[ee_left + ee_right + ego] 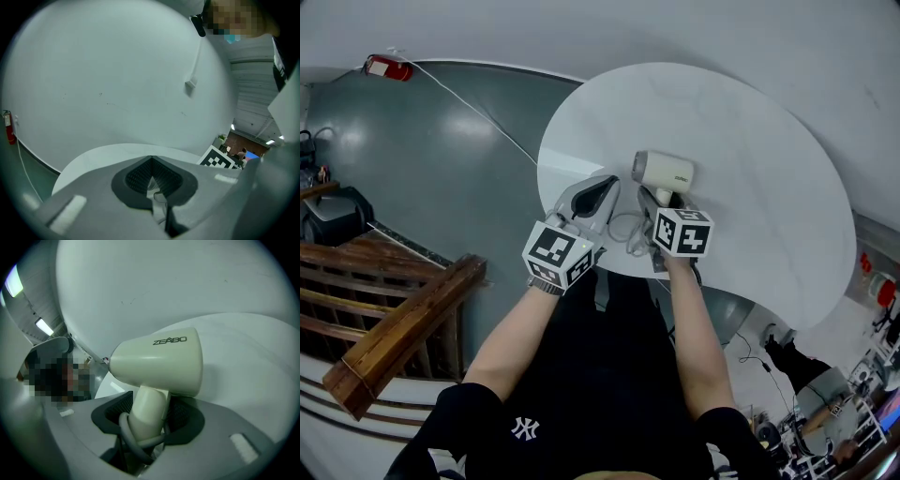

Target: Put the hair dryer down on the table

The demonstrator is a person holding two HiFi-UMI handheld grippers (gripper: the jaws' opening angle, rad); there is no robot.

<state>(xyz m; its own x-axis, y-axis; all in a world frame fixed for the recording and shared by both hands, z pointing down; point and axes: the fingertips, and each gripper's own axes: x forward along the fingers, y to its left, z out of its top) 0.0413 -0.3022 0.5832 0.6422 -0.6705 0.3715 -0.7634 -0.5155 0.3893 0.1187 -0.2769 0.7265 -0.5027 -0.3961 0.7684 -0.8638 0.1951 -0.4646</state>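
Lowering step, judged near its end but not done. Gripping a cream hair dryer (157, 362) by the handle with the right hand-held gripper (147, 416), jaws clamped on that handle, a grey cord (129, 437) looped round it at the pads. Holding it over the near part of a round white worktop (750, 141), just in front of the body. Contact with the surface not discernible, though probably a little above. Just beside it, the left hand-held gripper (598, 192), jaws closed tip to tip, clamping nothing clearly. Some cord slack visible through the gap behind the tips, pinched or not impossible to say. Barrel lying roughly level, long axis running across the body from left to right. Rounded, tapered end toward the left, wider flat-cut end toward the right, outlet end not identifiable. Handle pointing down and back toward the person, into the jaws. Next, most likely: sinking straight down until handle base or barrel meets the surface, tipping onto its side for a stable rest, then parting the right jaws and backing away without dragging the cord.
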